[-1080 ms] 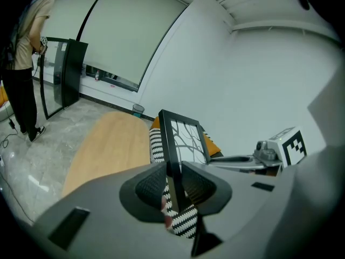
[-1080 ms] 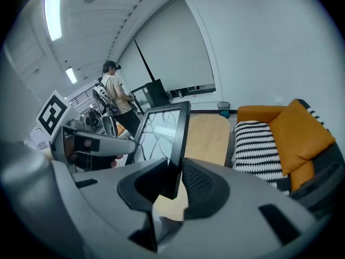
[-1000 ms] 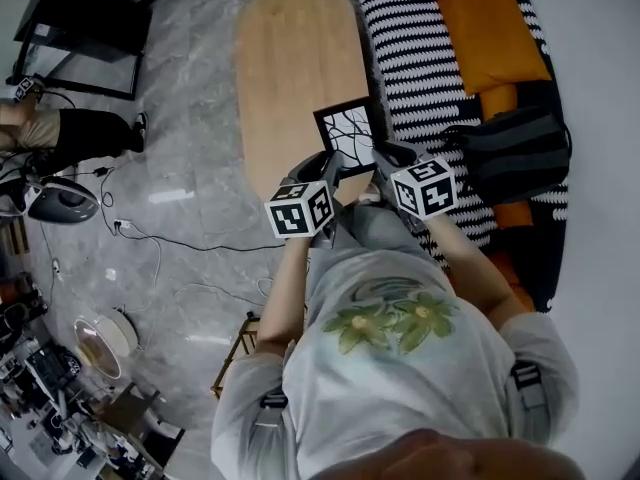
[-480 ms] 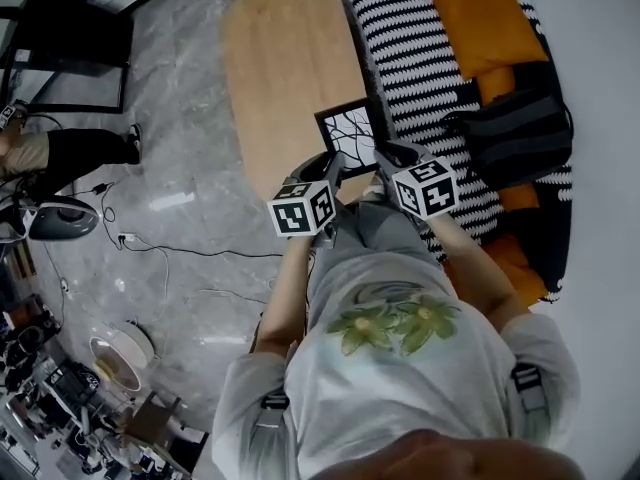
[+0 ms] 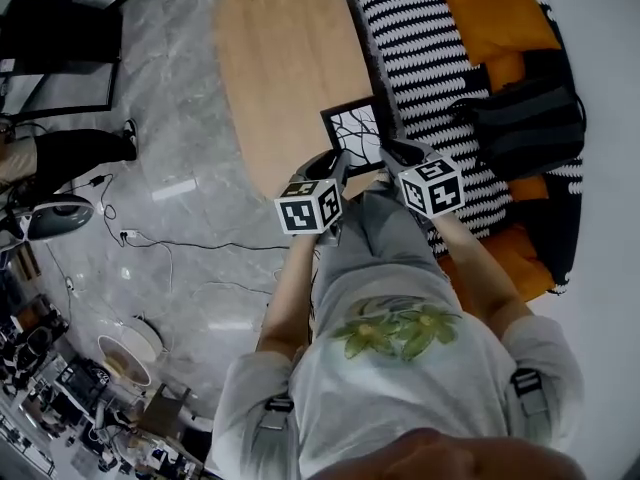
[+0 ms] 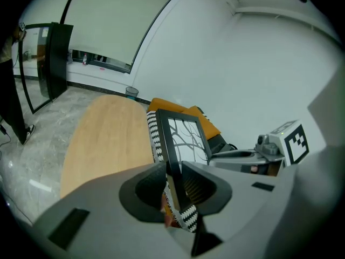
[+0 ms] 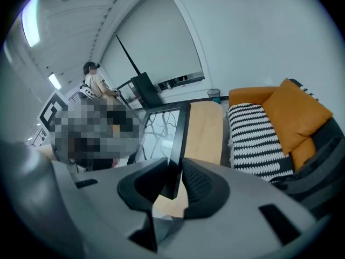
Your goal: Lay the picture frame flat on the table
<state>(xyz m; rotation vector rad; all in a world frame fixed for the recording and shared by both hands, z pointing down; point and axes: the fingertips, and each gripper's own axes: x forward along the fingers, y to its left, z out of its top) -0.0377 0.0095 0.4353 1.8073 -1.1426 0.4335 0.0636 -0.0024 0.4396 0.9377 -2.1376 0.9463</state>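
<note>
A black picture frame (image 5: 357, 130) with a bare-branch print is held tilted over the near right end of the oval wooden table (image 5: 270, 58). My left gripper (image 5: 338, 165) is shut on the frame's left edge (image 6: 173, 155). My right gripper (image 5: 385, 156) is shut on its right edge (image 7: 179, 144). In the left gripper view the frame stands nearly upright between the pads, with the print facing right. The right gripper view shows the frame's glass (image 7: 156, 131) to the left of the clamped edge. Whether the frame's lower edge touches the table is hidden by the grippers.
A black-and-white patterned throw (image 5: 420, 58) covers an orange sofa (image 5: 490, 8) right of the table. A dark bag (image 5: 525, 123) lies on the sofa. A seated person's legs (image 5: 60, 153) and cables (image 5: 170, 243) are on the marble floor at the left.
Both grippers and the frame have shifted slightly toward the top right of the head view. The grip on the frame is unchanged.
</note>
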